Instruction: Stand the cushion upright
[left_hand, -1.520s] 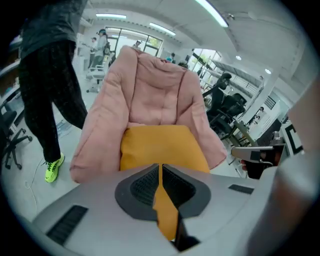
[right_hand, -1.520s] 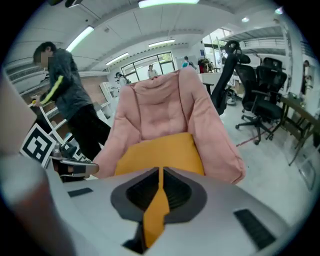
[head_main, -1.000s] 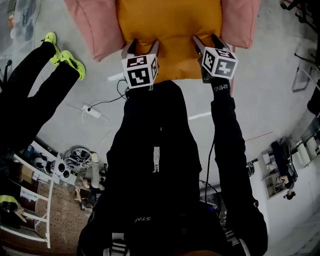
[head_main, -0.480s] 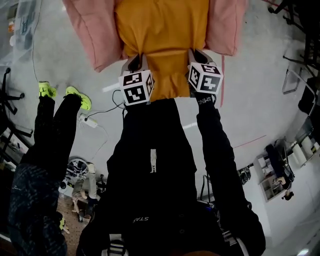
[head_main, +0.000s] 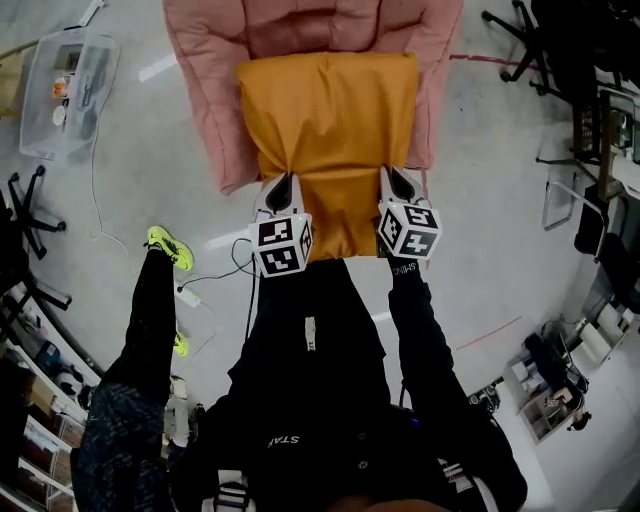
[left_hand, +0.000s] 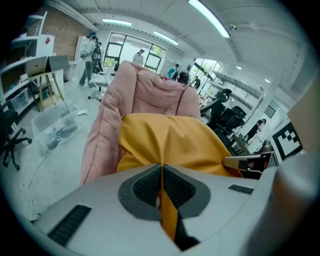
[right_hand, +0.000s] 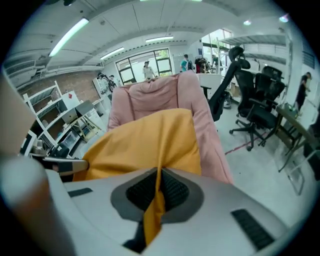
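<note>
An orange cushion (head_main: 330, 120) lies on a pink padded lounge seat (head_main: 205, 90), its near edge lifted off the seat. My left gripper (head_main: 280, 186) is shut on the cushion's near left corner, and in the left gripper view a fold of orange cloth (left_hand: 167, 212) is pinched between the dark pads (left_hand: 147, 185). My right gripper (head_main: 396, 182) is shut on the near right corner, where the right gripper view shows the cushion (right_hand: 145, 145) rising away from the jaws with cloth (right_hand: 152, 212) squeezed in them. The pink seat back (left_hand: 150, 90) stands behind the cushion.
A person in black with yellow-green shoes (head_main: 165, 245) stands at the left beside a power strip and cable (head_main: 195, 290). A clear plastic bin (head_main: 70, 90) sits on the floor at the far left. Office chairs (right_hand: 260, 100) stand to the right.
Both grippers closed on the cushion's near edge and rose with it, pulling the cushion up off the pink seat. The person at the left shifted.
</note>
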